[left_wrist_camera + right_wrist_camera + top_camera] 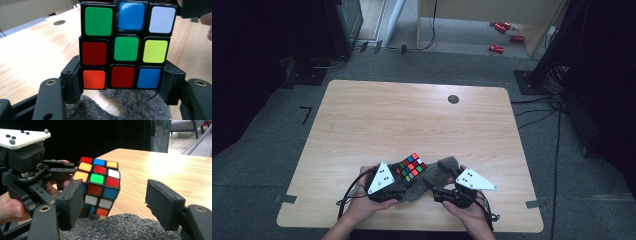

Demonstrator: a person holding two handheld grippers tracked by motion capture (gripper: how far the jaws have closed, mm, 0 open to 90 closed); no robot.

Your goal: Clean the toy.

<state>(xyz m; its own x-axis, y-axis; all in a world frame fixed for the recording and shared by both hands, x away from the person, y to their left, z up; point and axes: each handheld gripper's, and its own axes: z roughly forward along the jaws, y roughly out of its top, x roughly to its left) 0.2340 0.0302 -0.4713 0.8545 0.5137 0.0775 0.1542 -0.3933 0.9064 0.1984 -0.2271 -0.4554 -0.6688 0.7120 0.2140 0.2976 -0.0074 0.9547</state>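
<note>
A scrambled Rubik's cube (411, 168) hangs tilted just above the near middle of the wooden table (412, 115). My left gripper (403, 181) is shut on it. In the left gripper view the two jaws press on the sides of the cube (125, 47) at its lowest row. A grey fuzzy cloth (439, 170) lies bunched under and to the right of the cube. My right gripper (435, 187) stands open over the cloth (120, 227), with nothing between its pads (163, 202). The cube (100, 185) sits just beyond its left jaw.
A dark round grommet (453, 99) is set in the table's far right part. The near table edge runs just below both hands. On the floor beyond the table lie red objects (502, 30), and cables (537, 112) trail at the right.
</note>
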